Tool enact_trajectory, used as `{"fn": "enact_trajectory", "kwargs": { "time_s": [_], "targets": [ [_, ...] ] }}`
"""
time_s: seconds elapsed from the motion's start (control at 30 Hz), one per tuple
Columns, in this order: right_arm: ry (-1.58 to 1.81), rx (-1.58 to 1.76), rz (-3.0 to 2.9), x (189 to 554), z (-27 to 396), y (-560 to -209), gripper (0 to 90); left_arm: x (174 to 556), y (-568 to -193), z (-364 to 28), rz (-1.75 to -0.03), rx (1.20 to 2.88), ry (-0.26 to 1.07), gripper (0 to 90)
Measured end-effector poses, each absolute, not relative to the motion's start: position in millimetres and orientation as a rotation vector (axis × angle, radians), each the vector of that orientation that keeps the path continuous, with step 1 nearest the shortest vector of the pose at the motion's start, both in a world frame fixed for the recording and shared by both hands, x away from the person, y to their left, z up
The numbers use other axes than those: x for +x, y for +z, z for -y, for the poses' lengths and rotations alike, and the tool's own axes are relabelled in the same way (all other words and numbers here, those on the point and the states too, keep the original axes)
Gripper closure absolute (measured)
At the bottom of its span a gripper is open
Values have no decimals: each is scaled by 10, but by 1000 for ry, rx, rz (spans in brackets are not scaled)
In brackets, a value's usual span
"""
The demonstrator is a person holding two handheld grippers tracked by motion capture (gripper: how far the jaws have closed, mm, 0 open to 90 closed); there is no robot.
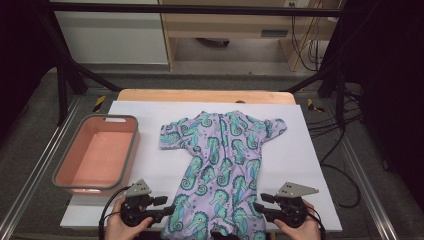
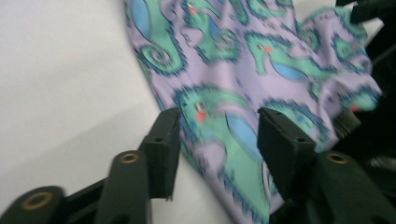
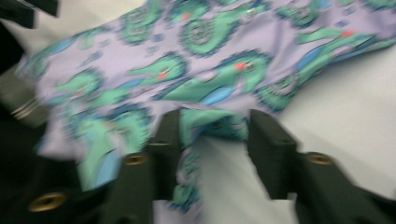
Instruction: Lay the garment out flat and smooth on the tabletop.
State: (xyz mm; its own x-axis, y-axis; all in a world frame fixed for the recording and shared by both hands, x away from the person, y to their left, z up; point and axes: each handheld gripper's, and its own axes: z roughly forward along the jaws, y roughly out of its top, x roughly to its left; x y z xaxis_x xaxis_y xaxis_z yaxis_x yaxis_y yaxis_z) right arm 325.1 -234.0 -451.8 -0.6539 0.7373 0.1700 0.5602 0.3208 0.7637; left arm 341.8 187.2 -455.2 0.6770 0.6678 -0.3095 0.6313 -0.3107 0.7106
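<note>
Romper (image 1: pixel 220 165): soft lilac fabric with a teal seahorse print, lying flat.
Bin (image 1: pixel 67 172): pink, grey-rimmed, rectangular, sitting left of romper.
Left gripper (image 2: pixel 218 128): jaws parted, straddling hem, gripping nothing.
Right gripper (image 3: pixel 212 130): likewise.

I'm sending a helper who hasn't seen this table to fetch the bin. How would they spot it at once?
Start from the white sheet that covers the table. On its left part, beside the spread-out seahorse-print baby suit, stands the bin. It is a rectangular, open-topped tub, salmon pink inside with a grey rim, the one rigid container there, and nothing lies in it.
</note>
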Motion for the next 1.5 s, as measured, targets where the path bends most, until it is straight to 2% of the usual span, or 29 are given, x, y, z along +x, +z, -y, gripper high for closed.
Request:
{"fn": "enact_trajectory", "kwargs": {
  "time_s": [0.03, 0.1, 0.13, 0.27, 0.3, 0.4, 0.47, 0.5, 0.57, 0.6, 0.67, 0.7, 0.8, 0.93, 1.27, 1.37, 1.5],
  "targets": [
    [1235, 1205, -2356, 3307, 2316, -4581, 482, 3489, -4629, -1810, -1025, 2034, 55, 455],
    [1224, 1205, -2358, 3325, 2303, -4603, 480, 3505, -4667, -1777, -1031, 2043, 48, 459],
    [1214, 1199, -2369, 3337, 2265, -4634, 474, 3512, -4701, -1744, -1027, 2054, 39, 501],
    [1230, 1187, -2389, 3335, 2232, -4657, 474, 3505, -4763, -1655, -1024, 2085, 71, 554],
    [1263, 1171, -2370, 3324, 2233, -4619, 474, 3508, -4758, -1636, -1030, 2097, 59, 633],
    [1287, 1171, -2330, 3338, 2237, -4579, 464, 3502, -4761, -1612, -1031, 2107, 83, 795],
    [1259, 1191, -2330, 3403, 2193, -4611, 462, 3500, -4759, -1581, -1029, 2126, 85, 868],
    [1240, 1194, -2350, 3426, 2165, -4646, 478, 3498, -4756, -1582, -1025, 2130, 90, 875],
    [1207, 1203, -2391, 3455, 2121, -4722, 590, 3495, -4754, -1590, -1025, 2126, 88, 882],
    [1207, 1203, -2391, 3455, 2121, -4722, 590, 3490, -4753, -1606, -1025, 2119, 93, 882],
    [1182, 1186, -2456, 3438, 2102, -4764, 817, 3474, -4710, -1679, -1037, 2082, 103, 886],
    [1183, 1177, -2467, 3421, 2109, -4739, 874, 3474, -4710, -1679, -1037, 2082, 103, 887],
    [1233, 1189, -2494, 3316, 2176, -4569, 892, 3426, -4660, -1767, -1046, 2063, 106, 887],
    [1255, 1197, -2431, 3239, 2250, -4454, 891, 3404, -4686, -1802, -1038, 2056, 92, 885],
    [1111, 1203, -2330, 3756, 1994, -4678, 872, 3588, -4745, -1818, -1090, 2037, 171, 886],
    [1099, 1145, -2285, 3780, 1932, -4712, 681, 3600, -4756, -1847, -1098, 2030, 178, 886],
    [1248, 1070, -2259, 3558, 1946, -4516, 571, 3603, -4790, -1844, -1087, 2035, 185, 885]
  ]
}}
